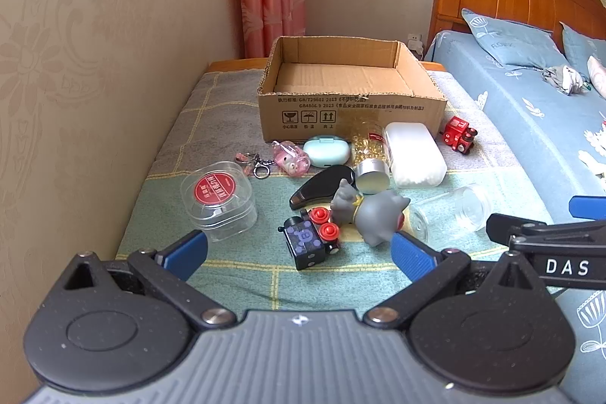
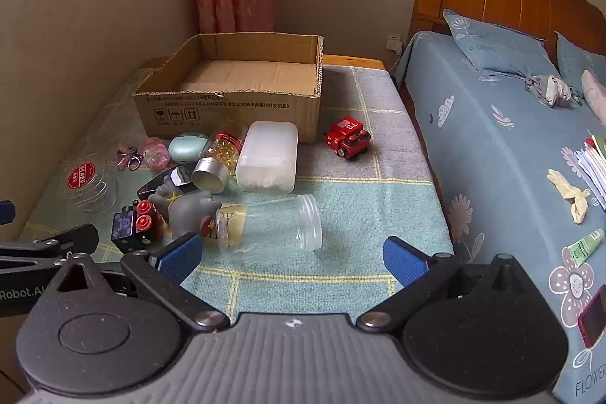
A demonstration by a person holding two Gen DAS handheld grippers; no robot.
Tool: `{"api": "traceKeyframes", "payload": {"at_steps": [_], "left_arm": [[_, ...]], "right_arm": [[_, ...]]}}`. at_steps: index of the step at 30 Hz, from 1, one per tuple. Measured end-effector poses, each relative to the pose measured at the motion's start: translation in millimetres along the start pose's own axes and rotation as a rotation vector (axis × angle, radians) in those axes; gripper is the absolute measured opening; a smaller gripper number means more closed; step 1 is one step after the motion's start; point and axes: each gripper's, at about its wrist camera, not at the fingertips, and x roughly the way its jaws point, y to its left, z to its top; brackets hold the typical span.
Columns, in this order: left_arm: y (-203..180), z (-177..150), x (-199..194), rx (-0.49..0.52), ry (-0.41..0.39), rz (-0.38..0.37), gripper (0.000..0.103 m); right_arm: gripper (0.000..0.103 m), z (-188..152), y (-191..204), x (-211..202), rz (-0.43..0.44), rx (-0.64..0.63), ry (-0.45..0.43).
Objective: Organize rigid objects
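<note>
The left hand-held gripper hovers low over the near end of the blanket-covered counter with its blue fingers spread wide apart and nothing between them; the right hand-held gripper hangs just beside it, at its 3 o'clock, jaws likewise wide and empty. Directly ahead of the left one, at 12 o'clock, lies a black toy train with red wheels, and touching it at about 1 o'clock is a grey animal figure tipped on its side. A clear glass jar lies on its side straight ahead of the right one, its base end against the grey figure. Behind the figure sit a black oval case and a gold-filled jar with a silver lid, also lying down, with a white frosted box just beside it at 3 o'clock. Further back are a mint-green case, a pink transparent charm and a keyring, all near the front wall of an open cardboard box, which stands at the far end with nothing visible inside it. A clear square container with a red label sits apart at 10 o'clock, and a red toy train stands alone at 2 o'clock. Beyond the counter's right edge lies a bed with a blue sheet.
</note>
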Motion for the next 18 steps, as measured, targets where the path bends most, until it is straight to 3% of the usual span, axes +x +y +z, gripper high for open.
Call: {"api": "traceKeyframes", "payload": {"at_steps": [18], "left_arm": [[-2.8, -0.2, 0.1, 0.001, 0.002, -0.009, 0.102]], "right_arm": [[0.103, -0.4, 0.1, 0.3, -0.001, -0.001, -0.001]]}}
